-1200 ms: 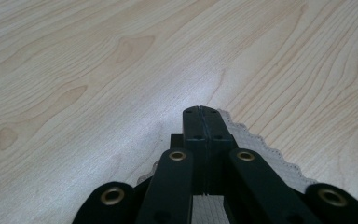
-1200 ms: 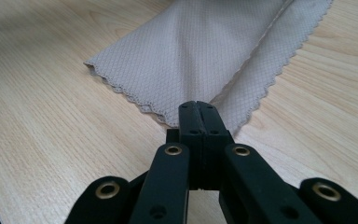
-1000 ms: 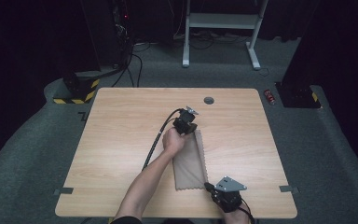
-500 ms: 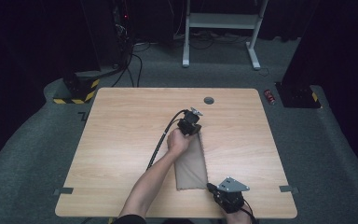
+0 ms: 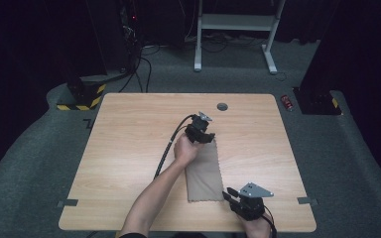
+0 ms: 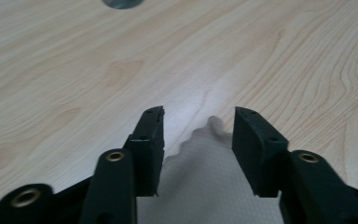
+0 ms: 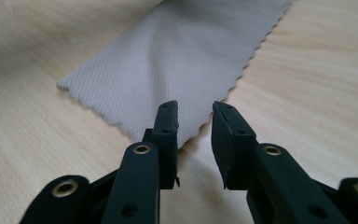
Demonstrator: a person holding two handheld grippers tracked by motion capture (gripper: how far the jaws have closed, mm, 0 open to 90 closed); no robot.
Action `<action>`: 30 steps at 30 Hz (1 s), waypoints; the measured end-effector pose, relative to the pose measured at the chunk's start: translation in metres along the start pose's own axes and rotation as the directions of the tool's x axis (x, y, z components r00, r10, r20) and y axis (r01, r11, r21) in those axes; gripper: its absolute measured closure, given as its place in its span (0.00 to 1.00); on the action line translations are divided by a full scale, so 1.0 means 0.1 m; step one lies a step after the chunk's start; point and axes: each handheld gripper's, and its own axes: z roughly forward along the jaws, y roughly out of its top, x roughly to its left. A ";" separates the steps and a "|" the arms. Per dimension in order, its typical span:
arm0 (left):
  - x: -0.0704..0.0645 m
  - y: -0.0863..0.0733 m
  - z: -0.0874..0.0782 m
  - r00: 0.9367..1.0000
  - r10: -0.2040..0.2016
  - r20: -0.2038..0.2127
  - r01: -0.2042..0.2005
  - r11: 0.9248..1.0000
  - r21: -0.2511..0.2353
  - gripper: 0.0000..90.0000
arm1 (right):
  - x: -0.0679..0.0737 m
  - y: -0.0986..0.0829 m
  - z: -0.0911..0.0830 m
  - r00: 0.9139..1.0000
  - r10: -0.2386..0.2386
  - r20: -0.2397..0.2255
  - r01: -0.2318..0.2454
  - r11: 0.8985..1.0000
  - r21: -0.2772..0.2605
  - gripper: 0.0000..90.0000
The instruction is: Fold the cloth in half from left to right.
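Light falls from above onto the table (image 5: 129,148), leaving the floor and background nearly black. The high view is soft and grainy. In both gripper views the wood is bright with mild glare; the near jaws blur, and the cloth (image 7: 191,60) casts soft shadows.

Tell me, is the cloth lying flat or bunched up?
Flat. The cloth lies smooth on the table, with no bumps showing. Whether it is folded double, I cannot tell.
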 end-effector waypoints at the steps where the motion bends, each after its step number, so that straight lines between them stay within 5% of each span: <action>1: 0.04 -0.02 -0.06 1.000 -0.013 -0.008 0.013 1.000 -0.010 0.57 | -0.02 0.03 -0.01 1.000 0.000 -0.002 0.000 1.000 -0.005 0.78; 9: 0.29 -0.39 -0.36 0.996 -0.088 -0.035 0.087 0.996 -0.012 0.56 | -0.05 0.21 0.12 0.999 -0.045 -0.030 0.045 0.999 0.004 0.77; 18: 0.40 -0.61 -0.23 0.986 -0.143 -0.090 0.148 0.988 0.045 0.64 | 0.08 0.17 0.34 0.993 -0.106 -0.054 0.110 0.991 0.075 0.76; 23: 0.43 -0.65 -0.16 0.983 -0.153 -0.097 0.159 0.986 0.058 0.75 | 0.01 0.16 0.33 0.994 -0.100 -0.039 0.103 0.991 0.088 0.75; 30: 0.41 -0.60 -0.11 0.991 -0.099 -0.094 0.106 0.992 0.074 0.95 | -0.06 0.12 0.32 0.996 -0.087 -0.027 0.089 0.990 0.108 0.75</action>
